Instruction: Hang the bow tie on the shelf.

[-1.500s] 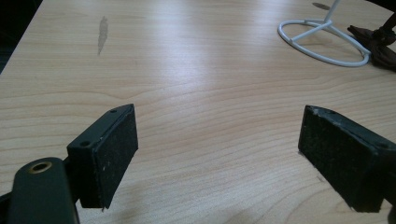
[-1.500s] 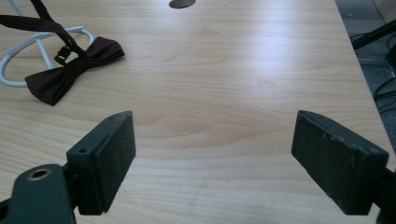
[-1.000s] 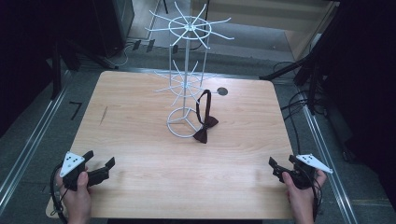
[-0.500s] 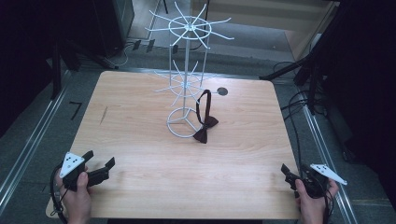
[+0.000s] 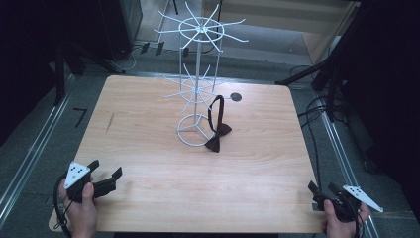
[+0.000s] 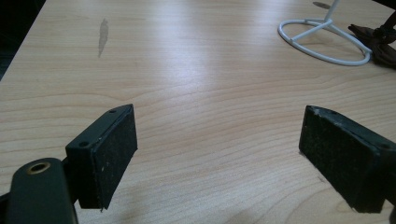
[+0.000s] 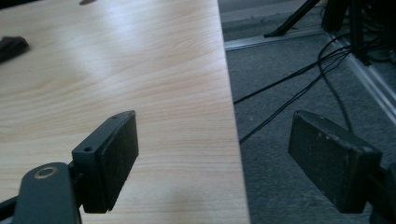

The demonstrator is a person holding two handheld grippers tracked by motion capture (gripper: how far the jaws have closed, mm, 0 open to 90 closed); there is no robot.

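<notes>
A white wire rack (image 5: 197, 84) with spoked arms stands on a ring base (image 6: 322, 41) at the middle of the wooden table (image 5: 148, 148). A dark brown bow tie (image 5: 217, 136) hangs by its black strap from a lower arm, its bow resting on the table beside the base (image 6: 377, 39). My left gripper (image 5: 105, 172) is open at the table's front left corner, nothing between its pads (image 6: 109, 156). My right gripper (image 5: 321, 190) is open at the front right corner, straddling the table's right edge (image 7: 231, 116), one pad (image 7: 114, 156) over wood and the other over carpet.
A small dark round mark (image 5: 236, 97) lies on the table behind the rack. Grey carpet with black cables (image 7: 299, 79) and metal rails (image 5: 29, 153) flanks the table. Dark stands (image 5: 327, 74) rise at the back right.
My right gripper has drawn back and outward to the table's front right corner. The left gripper, rack and bow tie have stayed put.
</notes>
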